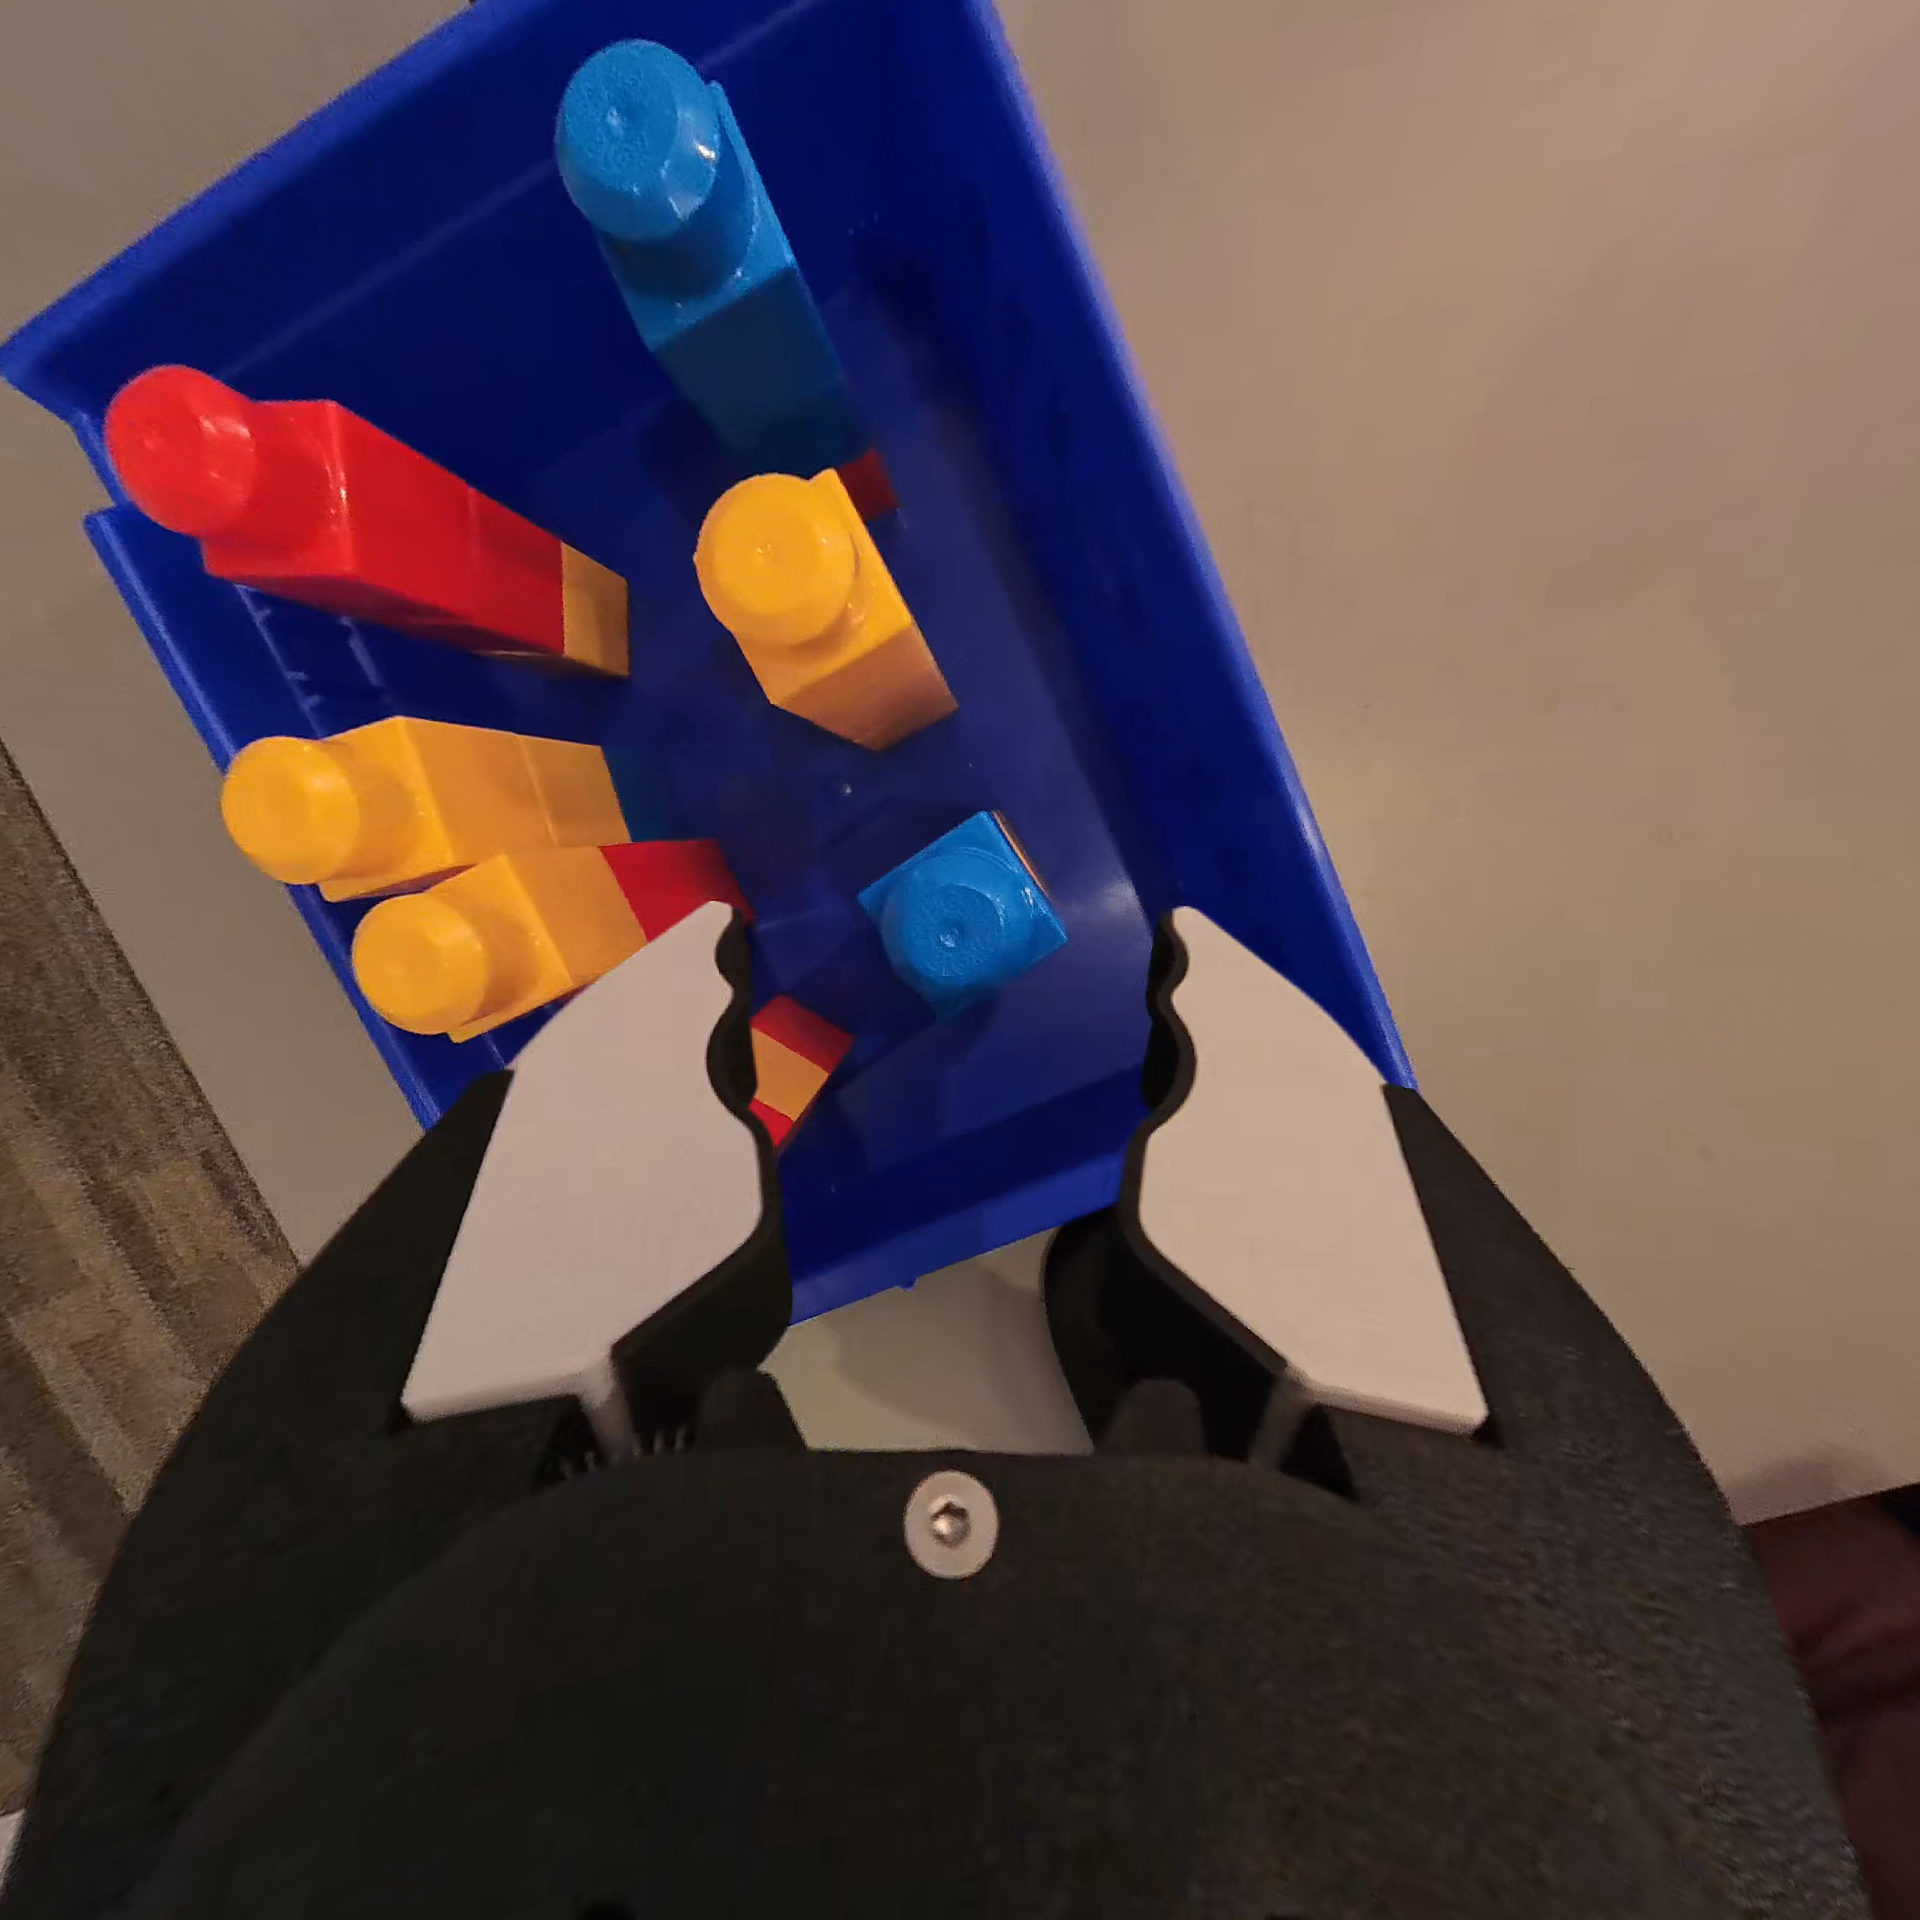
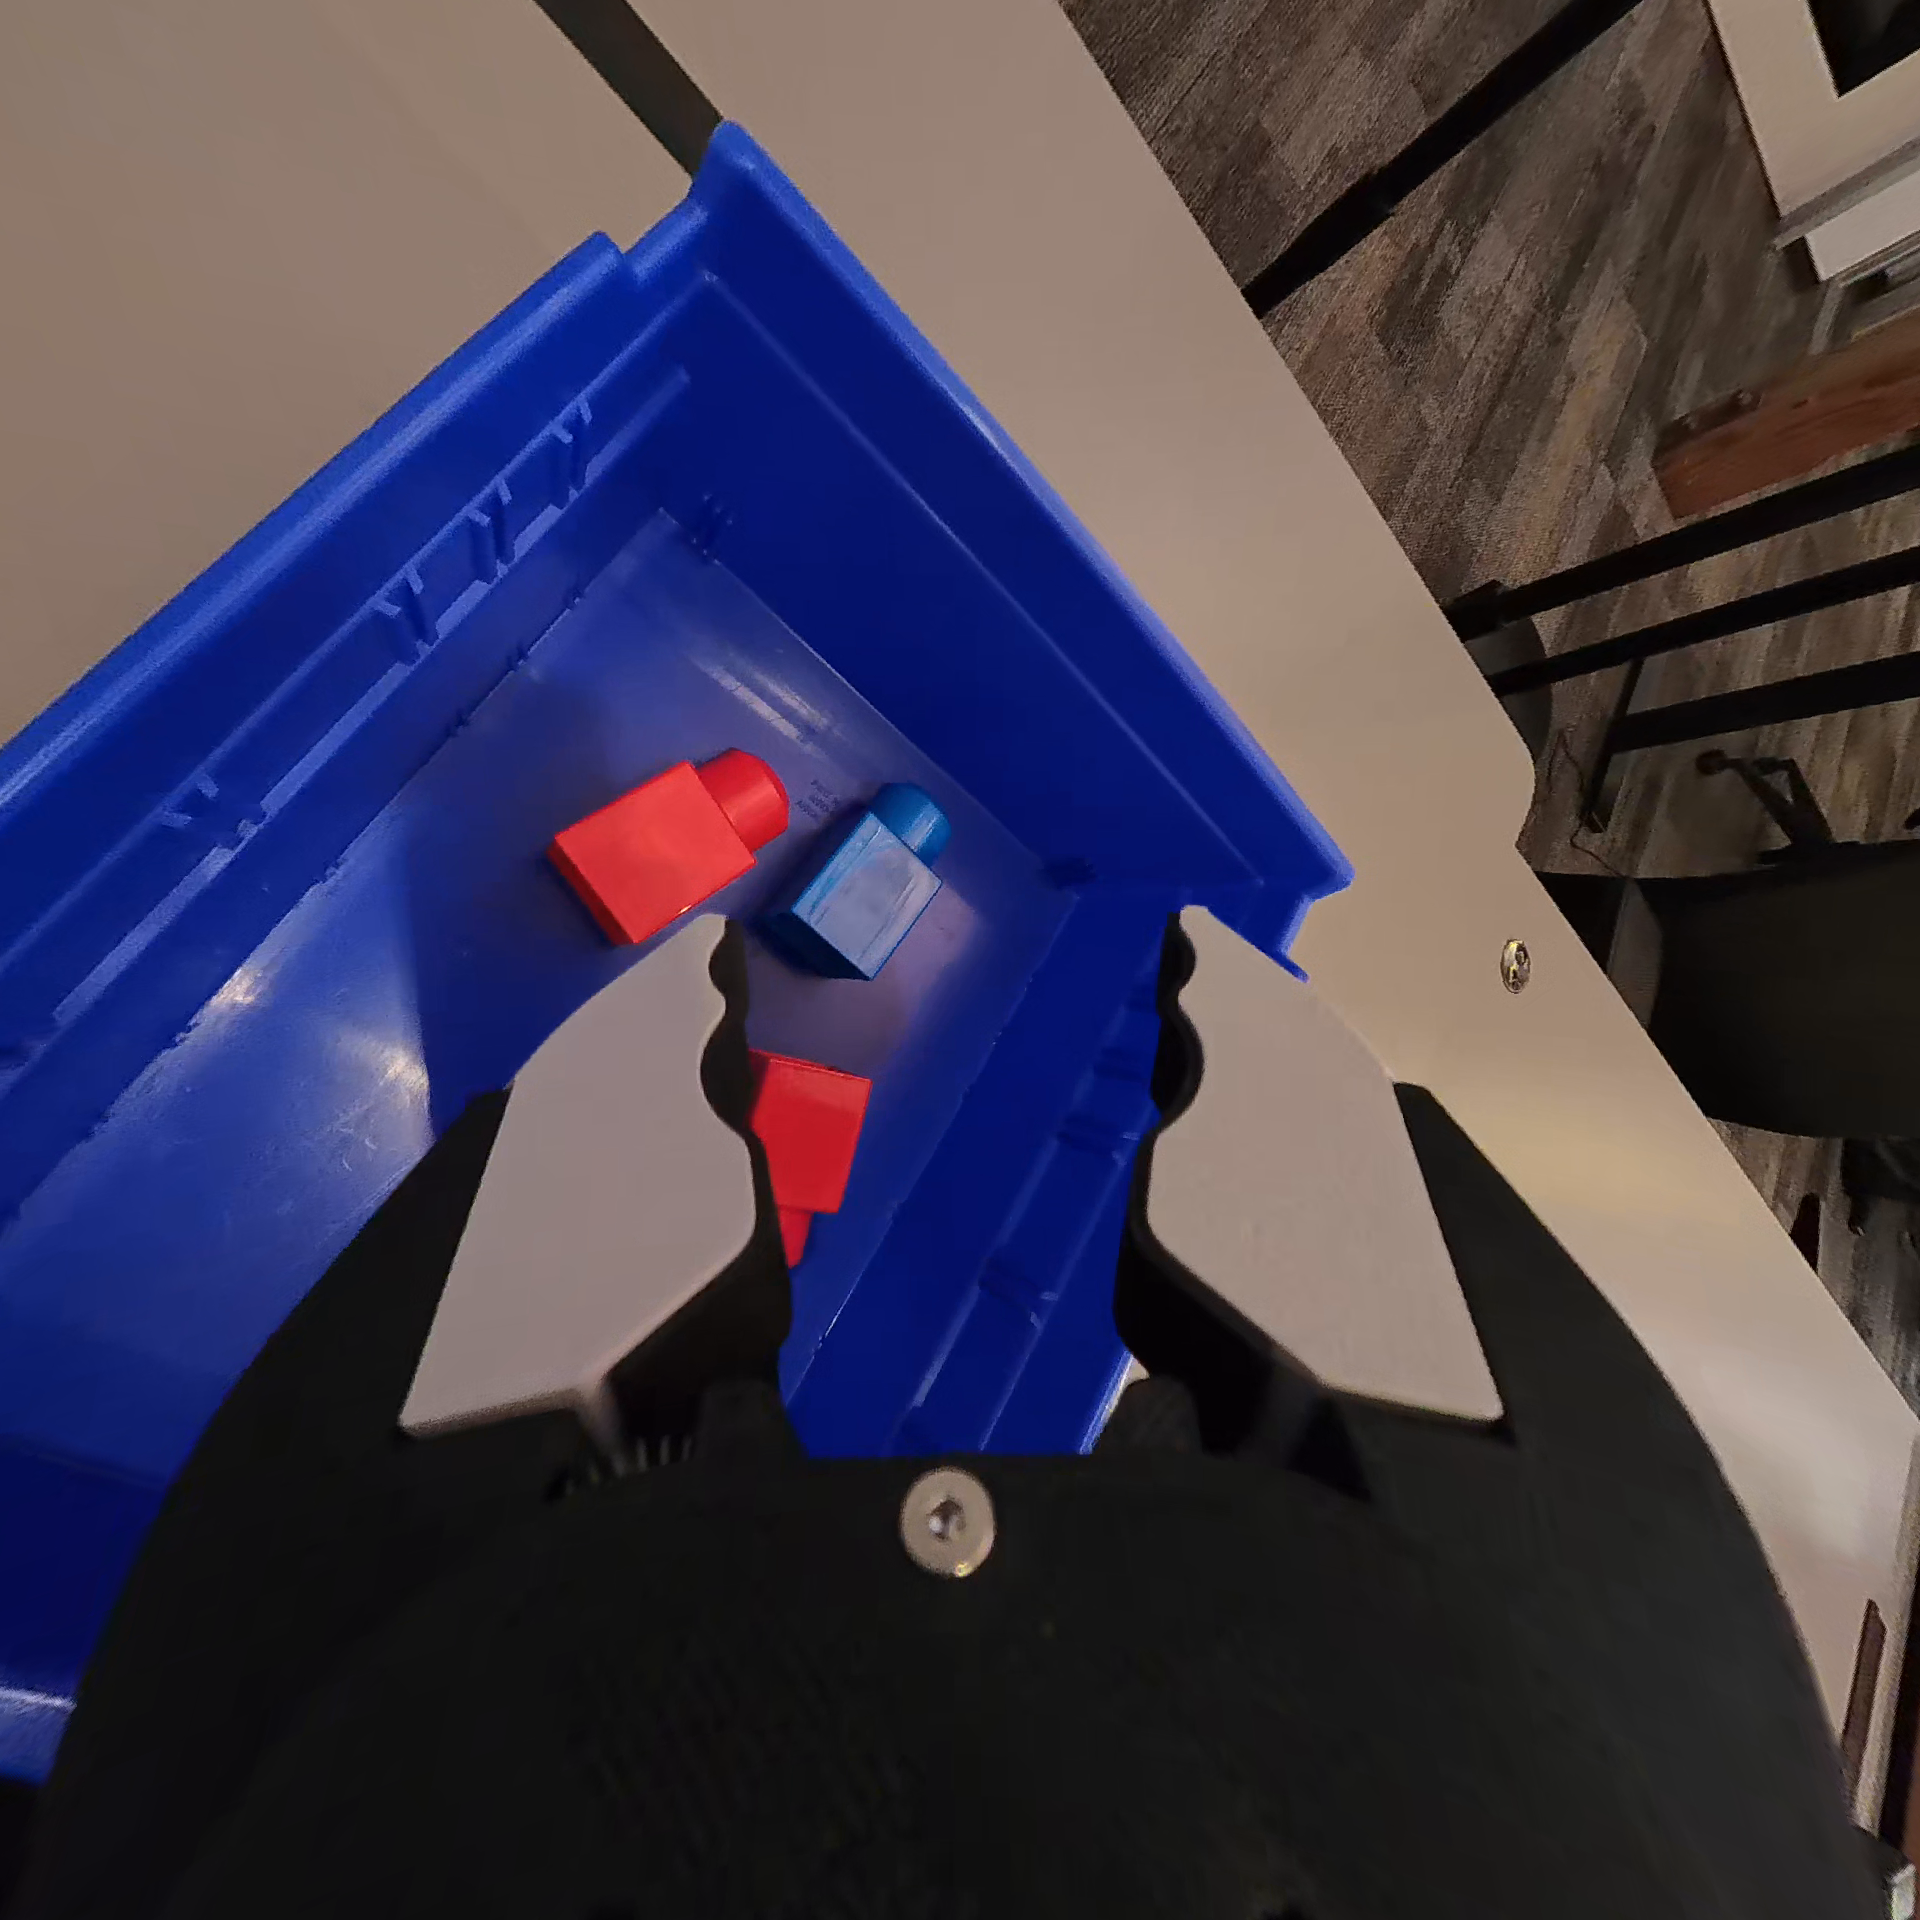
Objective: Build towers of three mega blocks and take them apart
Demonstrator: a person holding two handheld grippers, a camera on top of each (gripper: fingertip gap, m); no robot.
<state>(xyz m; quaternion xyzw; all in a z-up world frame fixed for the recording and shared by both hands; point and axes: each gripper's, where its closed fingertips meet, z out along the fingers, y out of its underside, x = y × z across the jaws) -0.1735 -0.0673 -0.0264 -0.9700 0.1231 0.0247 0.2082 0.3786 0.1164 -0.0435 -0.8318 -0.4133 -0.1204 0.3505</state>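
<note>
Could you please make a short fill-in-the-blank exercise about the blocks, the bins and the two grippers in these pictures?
1. Both grippers, left and right, have their jaws ____.
2. The loose blocks in the right wrist view are two red and one ____.
3. The towers in the left wrist view stand inside a ____ bin.

Missing words: open; blue; blue
</note>
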